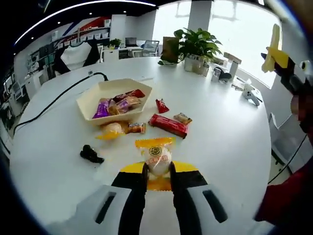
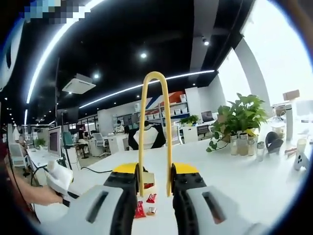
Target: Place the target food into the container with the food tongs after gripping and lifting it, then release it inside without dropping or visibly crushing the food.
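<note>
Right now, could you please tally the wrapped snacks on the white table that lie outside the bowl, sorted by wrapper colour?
Yellow or orange wrappers: 3, one between the left gripper jaws, two beside the bowl
Red wrappers: 2
Brown wrapper: 1
Total: 6

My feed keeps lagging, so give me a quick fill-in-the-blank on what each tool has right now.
1. The left tool is closed on a round snack in a ____ wrapper.
2. The right tool grips yellow food ____.
3. The beige container sits on the ____ table.

Missing words: yellow; tongs; white
</note>
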A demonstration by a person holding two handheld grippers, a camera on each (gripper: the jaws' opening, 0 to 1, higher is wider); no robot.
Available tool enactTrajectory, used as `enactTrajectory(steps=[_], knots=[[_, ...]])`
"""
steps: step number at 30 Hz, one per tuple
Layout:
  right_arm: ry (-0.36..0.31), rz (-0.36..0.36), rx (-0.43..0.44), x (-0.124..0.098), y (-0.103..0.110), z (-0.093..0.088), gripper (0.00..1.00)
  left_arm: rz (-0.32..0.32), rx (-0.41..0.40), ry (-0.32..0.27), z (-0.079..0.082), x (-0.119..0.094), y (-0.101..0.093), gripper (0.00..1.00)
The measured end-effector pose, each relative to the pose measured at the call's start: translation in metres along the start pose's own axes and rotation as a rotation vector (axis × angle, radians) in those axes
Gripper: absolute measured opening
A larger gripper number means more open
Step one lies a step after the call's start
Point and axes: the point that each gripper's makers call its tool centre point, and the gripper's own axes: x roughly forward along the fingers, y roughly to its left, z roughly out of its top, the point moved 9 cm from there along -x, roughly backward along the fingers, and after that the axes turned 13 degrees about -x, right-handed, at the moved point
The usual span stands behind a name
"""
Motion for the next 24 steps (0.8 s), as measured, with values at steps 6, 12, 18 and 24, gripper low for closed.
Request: enactTrajectory(steps=[6,12,18,24], knots=[[0.002,0.009,0.003,0.0,0.0,-0.001,0.22,0.004,0.009,0.04,-0.016,0.011,-0.003,0.19],[0.009,0.022,0.003,0.001,0.002,-0.002,0.22,0.006,0.027,0.031,-0.017,0.012,-0.005,0.2],[0.011,0.039,0.005,0.003,0.007,-0.003,0.22,0.009,0.056,0.028,-0.019,0.011,-0.007,0.22],[0.01,0.047,0.008,0.003,0.009,-0.003,0.22,-0.038,0.047,-0.017,-0.009,0.001,-0.014,0.35]])
